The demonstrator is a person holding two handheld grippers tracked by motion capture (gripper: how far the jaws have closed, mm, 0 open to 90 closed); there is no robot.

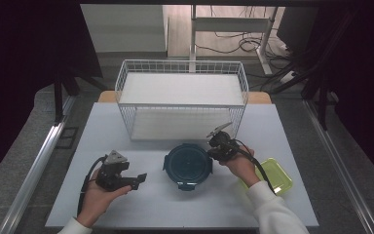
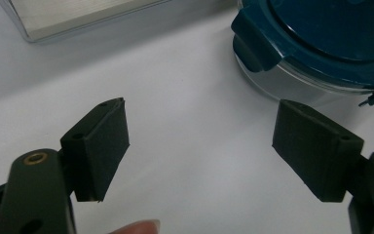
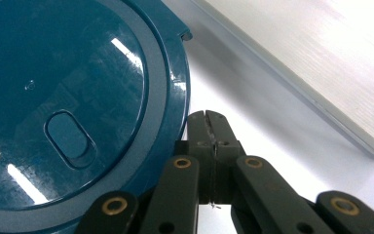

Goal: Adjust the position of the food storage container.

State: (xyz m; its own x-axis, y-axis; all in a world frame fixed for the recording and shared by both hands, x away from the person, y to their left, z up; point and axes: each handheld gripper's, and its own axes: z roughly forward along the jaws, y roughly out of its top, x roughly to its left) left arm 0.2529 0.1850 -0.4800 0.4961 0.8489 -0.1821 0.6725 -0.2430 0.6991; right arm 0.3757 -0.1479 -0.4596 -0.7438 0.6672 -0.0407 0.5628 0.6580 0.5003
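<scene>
Right gripper [image 3: 209, 117] clenched empty at the round container's [image 1: 187, 165] rim, near the tabletop's middle.
Left gripper [image 2: 199, 146] released, empty; next, probably press a lid latch [image 2: 253, 48].

The left claw [image 1: 139, 179] rests low in the left hand [image 1: 100, 195], jaws spread wide and empty. The right claw [image 1: 213, 145], apparently tilted downward, has its jaws pressed together; a white sleeve [image 1: 272, 209] covers that forearm.

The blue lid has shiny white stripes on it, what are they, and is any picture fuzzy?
In the right gripper view, the stripes are lamp glare on the round container's blue lid. In the left gripper view, the container looks slightly soft. The high view is dark at its sides.
</scene>
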